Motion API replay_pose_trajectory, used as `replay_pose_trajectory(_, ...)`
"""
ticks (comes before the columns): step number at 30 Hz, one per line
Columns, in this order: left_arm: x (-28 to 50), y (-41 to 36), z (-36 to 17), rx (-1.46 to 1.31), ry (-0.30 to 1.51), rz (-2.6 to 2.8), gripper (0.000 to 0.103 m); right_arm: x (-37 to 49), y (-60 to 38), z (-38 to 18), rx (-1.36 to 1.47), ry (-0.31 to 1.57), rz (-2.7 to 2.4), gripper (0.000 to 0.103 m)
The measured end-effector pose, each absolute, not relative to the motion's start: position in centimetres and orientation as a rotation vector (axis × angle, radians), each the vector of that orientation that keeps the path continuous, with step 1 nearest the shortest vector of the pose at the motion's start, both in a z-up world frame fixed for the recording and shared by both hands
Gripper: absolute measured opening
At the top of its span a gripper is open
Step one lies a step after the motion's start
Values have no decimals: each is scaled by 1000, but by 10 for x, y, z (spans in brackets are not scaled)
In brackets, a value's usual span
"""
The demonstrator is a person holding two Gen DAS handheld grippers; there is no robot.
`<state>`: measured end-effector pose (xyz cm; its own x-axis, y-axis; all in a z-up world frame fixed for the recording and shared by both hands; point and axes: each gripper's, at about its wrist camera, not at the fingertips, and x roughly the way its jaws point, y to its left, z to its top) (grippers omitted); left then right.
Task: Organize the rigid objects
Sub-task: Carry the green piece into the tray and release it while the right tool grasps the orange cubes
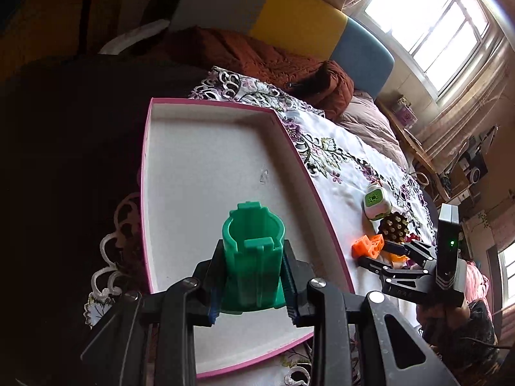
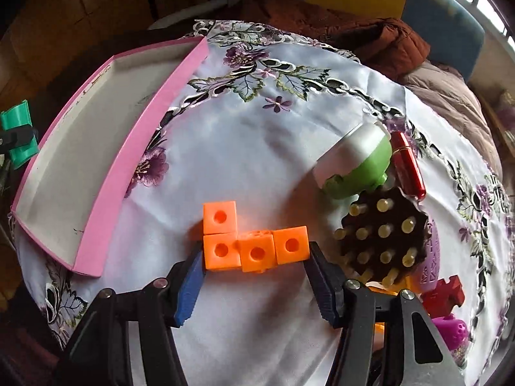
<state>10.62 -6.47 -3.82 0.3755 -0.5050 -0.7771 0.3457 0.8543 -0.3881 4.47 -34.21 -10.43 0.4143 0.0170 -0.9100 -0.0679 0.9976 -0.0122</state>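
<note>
Right claw [image 2: 254, 276] hovered released astride the orange blocks [image 2: 254, 244] on the bed, their long axis spanning its jaws; left claw [image 1: 252, 276] gripped the green holder [image 1: 252, 257] over the pink tray [image 1: 148, 193].

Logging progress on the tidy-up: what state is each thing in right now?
Left tongs: shut on green cylinder, above the tray.
Right tongs: open, straddling orange blocks.
Pink tray: nothing inside.
Orange blocks: joined, lying on cloth.
Green-white gadget: tipped on its side.
</note>
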Motion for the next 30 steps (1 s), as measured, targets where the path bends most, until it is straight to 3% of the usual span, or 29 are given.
replay_pose_trajectory(25, 243, -91, -72, -26, 1112, -401, 30, 45, -335, -103, -129, 1126, 46, 61)
replay_pose_trajectory(30, 250, -89, -74, -21, 1130, -369, 44, 45, -335, -104, -129, 1126, 49, 61)
